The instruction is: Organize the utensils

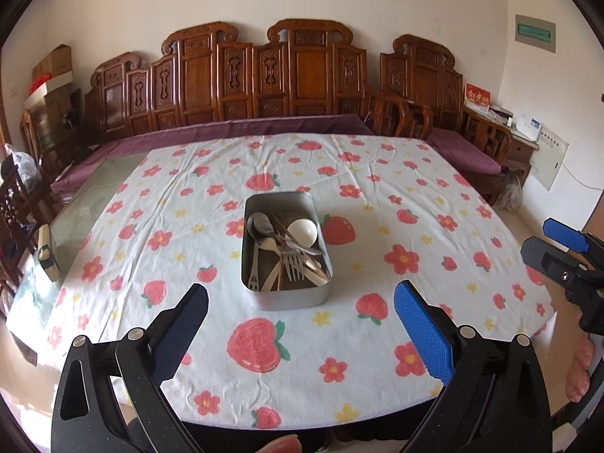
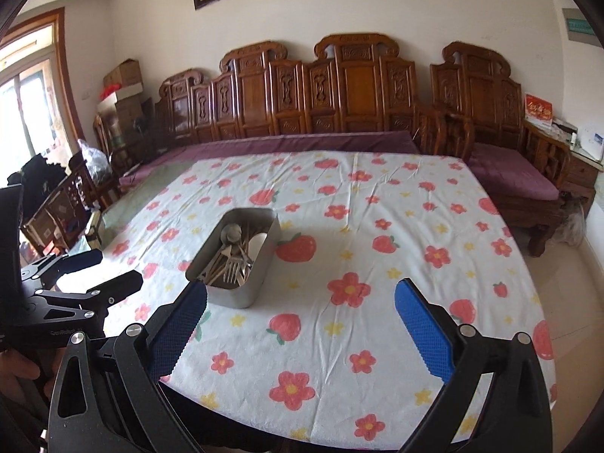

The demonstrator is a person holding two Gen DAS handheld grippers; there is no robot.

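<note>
Both claws wide, empty — left gripper [image 1: 301, 300], right gripper [image 2: 301, 294]. Metal tin [image 1: 260, 296] at frame centre holds jumbled utensils [image 1: 287, 253] (fork topmost). Better to lift one piece at a time.

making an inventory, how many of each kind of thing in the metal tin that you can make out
Overlap hides some, so these are minimums.
metal tin: 1
fork: 1
metal spoons: 2
white round ladle-like bowl: 1
chopsticks or wooden sticks: cannot count
total clearly seen: 5
</note>
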